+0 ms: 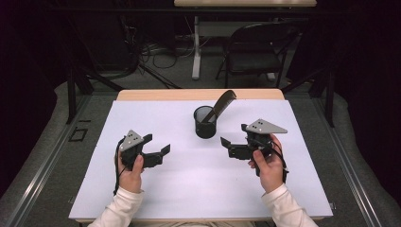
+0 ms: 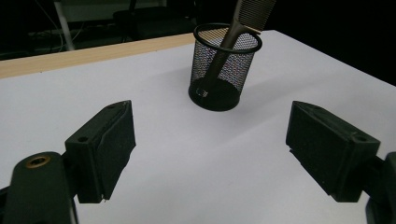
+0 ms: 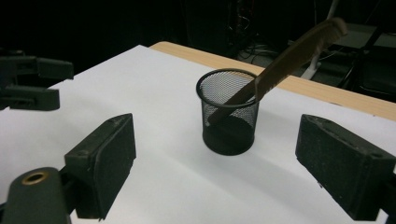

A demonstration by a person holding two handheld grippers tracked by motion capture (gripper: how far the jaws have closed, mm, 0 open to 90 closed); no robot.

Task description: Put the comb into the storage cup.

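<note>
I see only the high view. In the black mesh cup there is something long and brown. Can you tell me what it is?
Observer: In the left gripper view it is a comb; fine teeth show along its top end, and its handle reaches down to the floor of the mesh cup.
Operator: Does it stand straight?
Observer: No. In the right gripper view it leans on the rim, tilted toward the wooden table edge.
Operator: Is anything between the jaws of the right gripper?
Observer: Nothing. The right gripper is open, with bare white table between the pads, and the cup stands farther on.
</note>
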